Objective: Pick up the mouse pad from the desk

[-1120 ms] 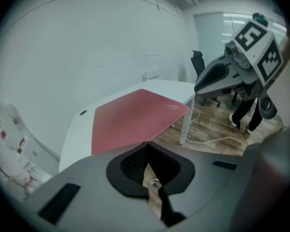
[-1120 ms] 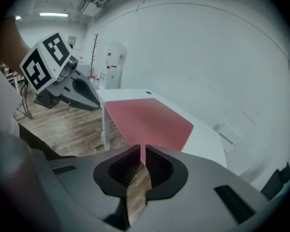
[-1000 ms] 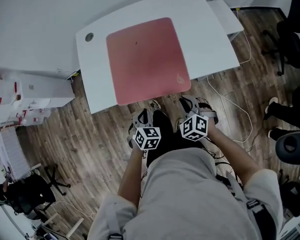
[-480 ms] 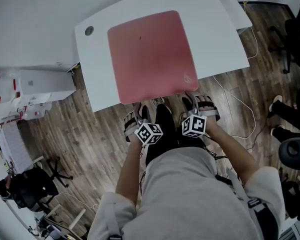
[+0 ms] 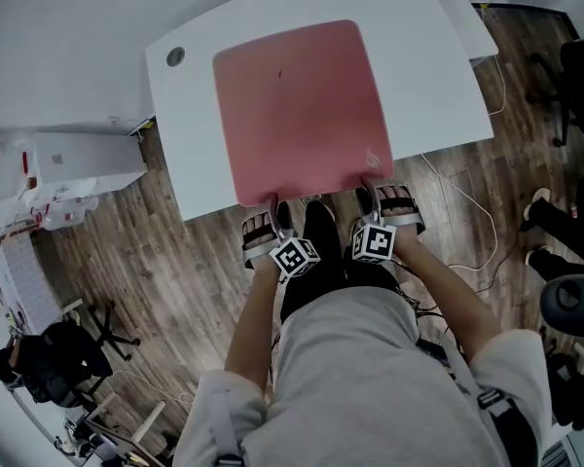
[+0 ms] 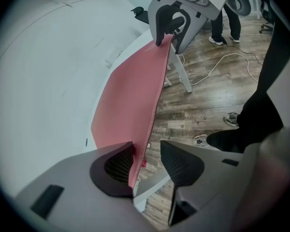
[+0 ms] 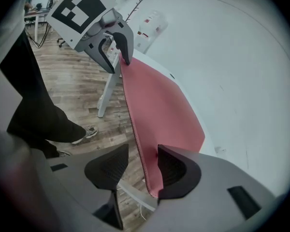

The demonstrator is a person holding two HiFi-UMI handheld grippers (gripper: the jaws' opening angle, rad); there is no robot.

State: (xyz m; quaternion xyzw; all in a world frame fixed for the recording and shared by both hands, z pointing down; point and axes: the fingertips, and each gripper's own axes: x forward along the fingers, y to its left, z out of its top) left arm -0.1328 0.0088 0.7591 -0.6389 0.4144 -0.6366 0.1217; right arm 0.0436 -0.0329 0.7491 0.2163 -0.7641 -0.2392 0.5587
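Desk (image 5: 438,76): claws (image 6: 146,153) (image 7: 142,161) advanced, opening astride pad (image 5: 302,105).

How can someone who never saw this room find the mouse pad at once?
Look for the white desk on the wooden floor. Most of its top is covered by the mouse pad, a large flat sheet with rounded corners. It is the only pink-red thing there; beside it is just a small grey round cap.

shirt (image 5: 370,377) lt grey, short slv | trousers (image 5: 316,251) blk | shoe (image 7: 88,132) grey/wht | L claw (image 6: 145,156), R claw (image 7: 142,163) grey shells, blk ribbed pads (image 6: 117,166) | cubes (image 5: 294,259) wht, blk sq marks
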